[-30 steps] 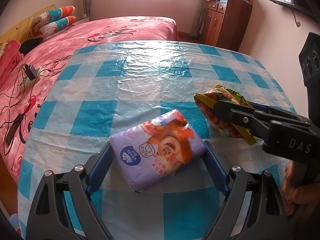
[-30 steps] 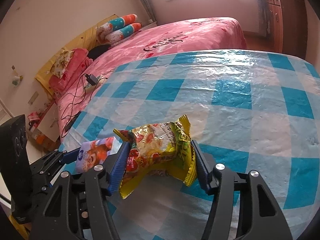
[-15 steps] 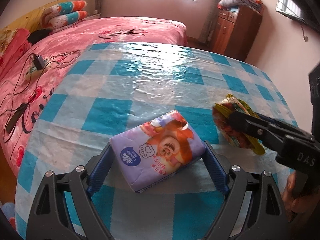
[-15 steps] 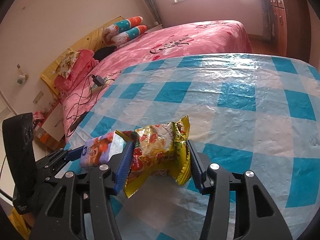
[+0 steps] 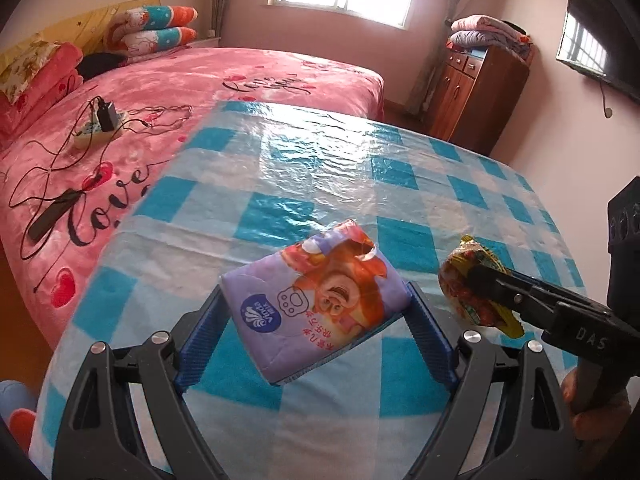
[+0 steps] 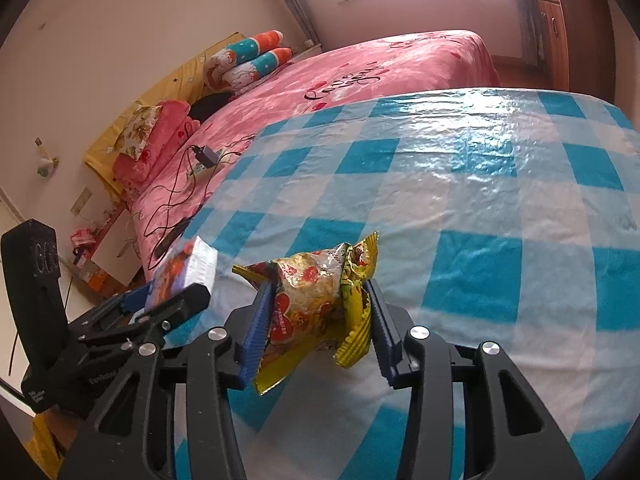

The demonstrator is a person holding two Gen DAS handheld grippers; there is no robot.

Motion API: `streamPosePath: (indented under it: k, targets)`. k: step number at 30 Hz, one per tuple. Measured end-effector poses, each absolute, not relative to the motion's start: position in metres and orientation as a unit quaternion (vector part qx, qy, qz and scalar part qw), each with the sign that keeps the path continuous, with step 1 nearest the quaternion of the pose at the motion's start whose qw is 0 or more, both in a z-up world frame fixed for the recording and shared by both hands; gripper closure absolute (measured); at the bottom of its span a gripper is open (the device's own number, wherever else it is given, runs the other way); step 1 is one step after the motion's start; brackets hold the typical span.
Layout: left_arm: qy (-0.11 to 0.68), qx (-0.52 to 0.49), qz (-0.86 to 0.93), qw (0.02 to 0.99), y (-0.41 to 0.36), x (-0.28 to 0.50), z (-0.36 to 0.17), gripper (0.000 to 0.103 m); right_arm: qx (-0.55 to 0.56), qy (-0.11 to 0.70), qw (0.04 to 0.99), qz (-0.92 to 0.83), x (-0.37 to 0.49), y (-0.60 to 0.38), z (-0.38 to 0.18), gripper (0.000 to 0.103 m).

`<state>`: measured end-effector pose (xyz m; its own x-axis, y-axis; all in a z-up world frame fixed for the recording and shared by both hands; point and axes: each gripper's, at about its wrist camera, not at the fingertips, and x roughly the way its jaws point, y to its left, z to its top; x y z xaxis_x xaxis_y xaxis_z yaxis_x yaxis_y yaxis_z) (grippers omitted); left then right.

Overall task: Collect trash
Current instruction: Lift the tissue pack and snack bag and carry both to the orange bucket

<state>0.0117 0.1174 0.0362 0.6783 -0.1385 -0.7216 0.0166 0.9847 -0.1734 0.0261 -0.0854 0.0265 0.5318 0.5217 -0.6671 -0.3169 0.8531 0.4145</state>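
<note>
Left tool (image 5: 316,322) pinches the tissue pack (image 5: 316,300), now lifted off the bench (image 5: 320,168); right tool (image 6: 318,322) is closing tighter on the snack wrapper (image 6: 316,300), also raised since a second ago. Both ready to carry away. No bin visible; wrapper's underside hidden.

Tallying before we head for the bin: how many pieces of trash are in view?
2. The purple tissue pack is in the left gripper; the yellow snack wrapper is in the right gripper, whose jaws are closing. More may lie outside view.
</note>
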Motion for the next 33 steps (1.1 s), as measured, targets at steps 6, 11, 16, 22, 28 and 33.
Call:
streamPosePath:
  k: [6, 11, 16, 22, 28, 33]
  targets:
    - [0.398, -0.082, -0.044, 0.913, 0.128, -0.012, 0.043, 0.017, 0.128, 0.412, 0.87, 0.24, 0.002, -0.085, 0.037, 0.061]
    - [0.393, -0.081, -0.038, 0.915, 0.139, -0.032, 0.05, 0.017, 0.124, 0.405, 0.874, 0.24, -0.014, -0.082, 0.046, 0.062]
    - [0.387, -0.08, -0.033, 0.918, 0.151, -0.051, 0.057, 0.017, 0.118, 0.399, 0.873, 0.254, -0.03, -0.069, 0.056, 0.062]
    - [0.384, -0.082, -0.017, 0.919, 0.173, -0.076, 0.062, 0.017, 0.097, 0.403, 0.864, 0.285, -0.05, -0.038, 0.064, 0.062]
    - [0.388, -0.101, -0.001, 0.916, 0.204, -0.102, 0.062, 0.017, 0.078, 0.404, 0.852, 0.322, -0.067, -0.001, 0.071, 0.062]
    - [0.386, -0.115, 0.015, 0.915, 0.229, -0.122, 0.063, 0.017, 0.062, 0.409, 0.837, 0.359, -0.082, 0.032, 0.075, 0.062]
